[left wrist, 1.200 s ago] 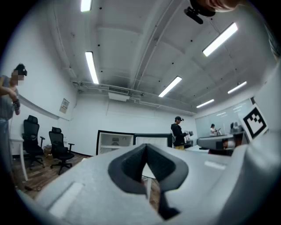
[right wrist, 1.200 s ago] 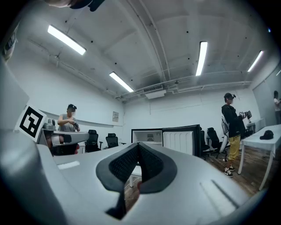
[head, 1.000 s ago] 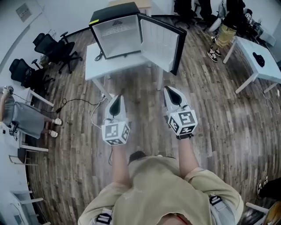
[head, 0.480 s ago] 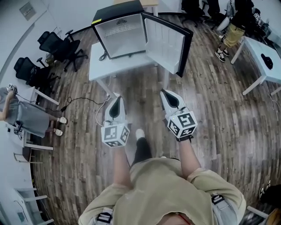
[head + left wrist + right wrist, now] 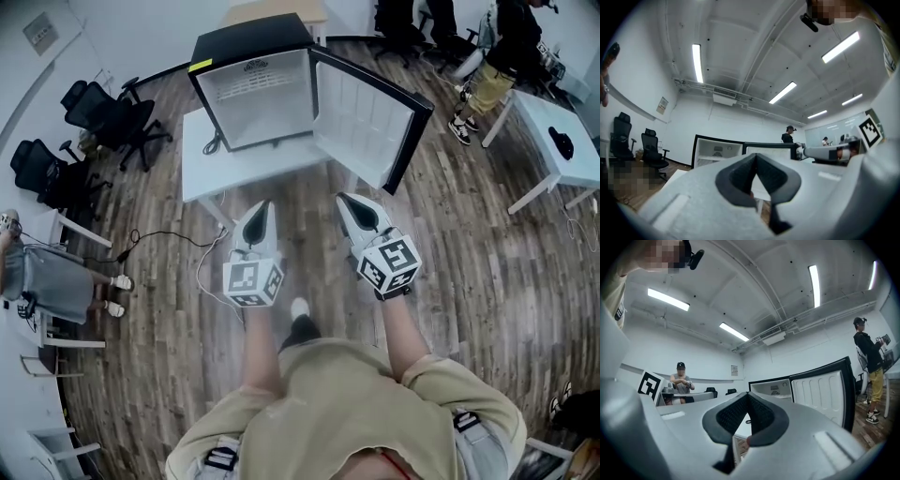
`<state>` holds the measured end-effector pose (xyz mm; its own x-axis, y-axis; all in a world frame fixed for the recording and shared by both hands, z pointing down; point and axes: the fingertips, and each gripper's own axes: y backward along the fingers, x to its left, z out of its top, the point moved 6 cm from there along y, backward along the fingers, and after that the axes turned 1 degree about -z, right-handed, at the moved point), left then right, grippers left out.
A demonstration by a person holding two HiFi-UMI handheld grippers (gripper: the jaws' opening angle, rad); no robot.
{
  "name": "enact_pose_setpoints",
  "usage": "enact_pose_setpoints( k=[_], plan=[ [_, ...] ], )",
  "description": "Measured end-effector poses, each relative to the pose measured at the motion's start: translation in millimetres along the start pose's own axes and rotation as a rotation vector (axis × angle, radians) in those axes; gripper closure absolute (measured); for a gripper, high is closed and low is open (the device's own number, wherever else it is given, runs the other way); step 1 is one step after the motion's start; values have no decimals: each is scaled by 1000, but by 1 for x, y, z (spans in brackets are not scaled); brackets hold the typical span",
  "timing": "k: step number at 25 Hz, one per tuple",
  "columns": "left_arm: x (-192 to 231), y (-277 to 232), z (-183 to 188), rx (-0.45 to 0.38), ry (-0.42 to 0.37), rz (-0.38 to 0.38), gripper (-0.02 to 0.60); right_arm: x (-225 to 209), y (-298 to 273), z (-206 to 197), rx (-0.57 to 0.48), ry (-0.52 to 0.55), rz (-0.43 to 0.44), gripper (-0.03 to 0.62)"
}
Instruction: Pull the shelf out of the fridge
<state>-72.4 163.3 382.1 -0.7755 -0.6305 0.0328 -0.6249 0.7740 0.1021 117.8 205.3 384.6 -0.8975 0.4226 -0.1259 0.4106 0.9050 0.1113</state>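
Note:
A black mini fridge (image 5: 255,82) stands on a white table (image 5: 202,155) ahead, its door (image 5: 367,120) swung wide to the right. Its white inside is lit, and a wire shelf (image 5: 251,86) shows faintly high in it. My left gripper (image 5: 266,205) and right gripper (image 5: 343,198) are held side by side over the wooden floor, short of the table, both shut and empty. The left gripper (image 5: 756,156) view has the fridge (image 5: 717,151) straight ahead. In the right gripper (image 5: 748,394) view the fridge (image 5: 771,388) and its door (image 5: 819,389) lie ahead to the right.
Black office chairs (image 5: 103,108) stand at the left, and a cable (image 5: 164,234) trails over the floor by the table leg. A seated person (image 5: 52,277) is at the far left. A white desk (image 5: 562,141) and standing people (image 5: 497,56) are at the right.
The person has stepped toward the fridge, which now sits nearer and larger. Both grippers stay shut and have come a little closer together.

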Motion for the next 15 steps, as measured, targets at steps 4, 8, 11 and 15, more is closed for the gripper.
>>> enact_pose_setpoints(
  k=[4,8,11,15],
  plan=[
    [49,-29,2,-2,24,0,580,-6,-56,0,9,-6,-21,590],
    [96,-54,-4,10,29,12,580,0,-113,-9,6,-10,35,589],
    [129,-73,-4,9,19,-2,580,0,-157,-16,9,-24,27,590],
    [172,-93,-2,0,14,-14,580,-5,-206,-22,5,-42,-10,591]
  ],
)
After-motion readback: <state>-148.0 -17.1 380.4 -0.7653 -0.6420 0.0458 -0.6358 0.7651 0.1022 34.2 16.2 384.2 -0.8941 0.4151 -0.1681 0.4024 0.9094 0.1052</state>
